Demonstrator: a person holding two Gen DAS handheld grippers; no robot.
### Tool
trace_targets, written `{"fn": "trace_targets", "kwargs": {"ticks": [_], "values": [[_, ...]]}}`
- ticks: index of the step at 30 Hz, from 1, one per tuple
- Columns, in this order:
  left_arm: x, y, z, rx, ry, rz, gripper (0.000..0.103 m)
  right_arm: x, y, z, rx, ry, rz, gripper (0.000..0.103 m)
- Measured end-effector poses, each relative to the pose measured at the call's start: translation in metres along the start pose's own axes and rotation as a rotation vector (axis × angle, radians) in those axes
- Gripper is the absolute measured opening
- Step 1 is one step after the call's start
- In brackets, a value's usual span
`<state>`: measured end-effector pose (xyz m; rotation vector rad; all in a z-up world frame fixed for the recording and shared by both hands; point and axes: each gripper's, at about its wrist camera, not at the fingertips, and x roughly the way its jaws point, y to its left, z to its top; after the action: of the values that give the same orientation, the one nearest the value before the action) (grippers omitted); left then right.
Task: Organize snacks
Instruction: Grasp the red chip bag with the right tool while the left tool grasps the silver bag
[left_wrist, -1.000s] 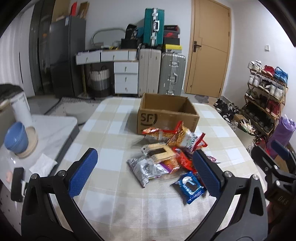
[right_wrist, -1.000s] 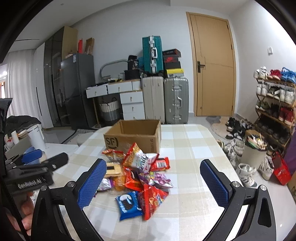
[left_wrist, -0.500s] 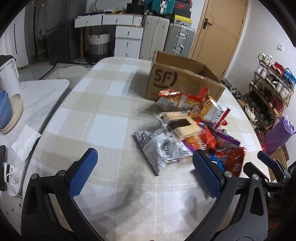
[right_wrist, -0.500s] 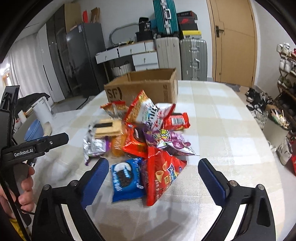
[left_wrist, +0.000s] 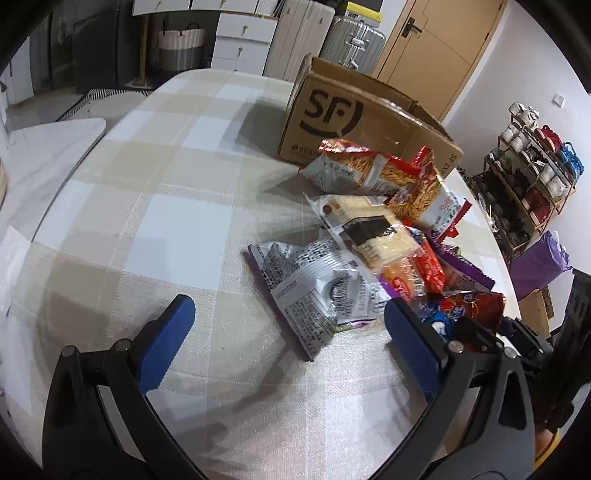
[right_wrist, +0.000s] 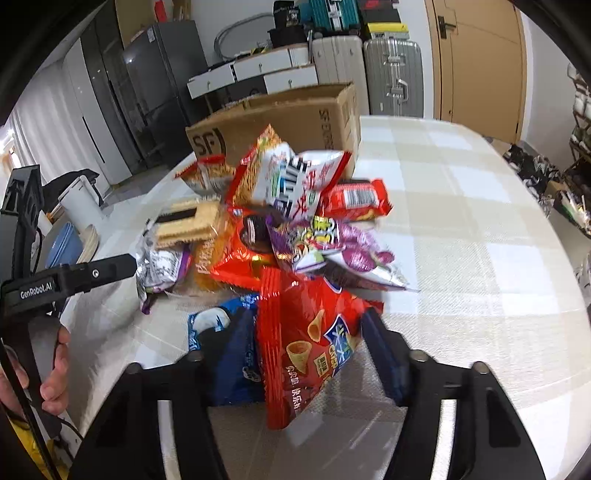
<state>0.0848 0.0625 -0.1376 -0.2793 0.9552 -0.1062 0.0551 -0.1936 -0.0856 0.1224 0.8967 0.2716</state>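
A pile of snack bags lies on the checked tablecloth (left_wrist: 177, 229) in front of an open cardboard box (left_wrist: 332, 110) (right_wrist: 288, 114). My right gripper (right_wrist: 304, 317) is closing its jaws; the red cone-snack bag (right_wrist: 310, 332) stands squeezed between them. A blue cookie pack (right_wrist: 210, 321) lies against the left finger. My left gripper (left_wrist: 288, 310) hangs open just above the cloth, its fingers either side of the near end of a silver bag (left_wrist: 314, 284), apart from it. A cracker pack (left_wrist: 369, 229) rests on the heap behind.
A white side table (left_wrist: 44, 147) adjoins the table's left edge. A shoe rack (left_wrist: 532, 177) and a purple bag (left_wrist: 539, 266) stand off the right edge. Suitcases (right_wrist: 391, 74), drawers and a door are behind the box. A person's hand (right_wrist: 55, 369) holds the left gripper's handle.
Both grippers have sunk and tilted down toward the snack pile. The right jaws went from wide open to closed in on the red cone-snack bag. The left jaws kept their width.
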Motion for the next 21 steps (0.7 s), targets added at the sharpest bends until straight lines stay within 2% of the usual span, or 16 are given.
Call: {"fn": "trace_targets", "kwargs": {"ticks": [7, 12, 16, 21], "values": [[0.014, 0.003, 0.002, -0.015, 0.021, -0.016, 0.101, 0.000, -0.006, -0.003, -0.006, -0.031, 0.034, 0.045], [0.019, -0.001, 0.003, -0.005, 0.022, -0.065, 0.094, -0.007, -0.013, -0.006, 0.008, -0.060, 0.074, 0.042], [0.023, -0.005, 0.005, -0.005, 0.026, -0.071, 0.092, -0.012, -0.023, -0.006, 0.056, -0.075, 0.130, 0.042], [0.024, -0.008, 0.008, -0.007, 0.015, -0.082, 0.082, -0.019, -0.033, -0.008, 0.104, -0.096, 0.186, 0.041]]}}
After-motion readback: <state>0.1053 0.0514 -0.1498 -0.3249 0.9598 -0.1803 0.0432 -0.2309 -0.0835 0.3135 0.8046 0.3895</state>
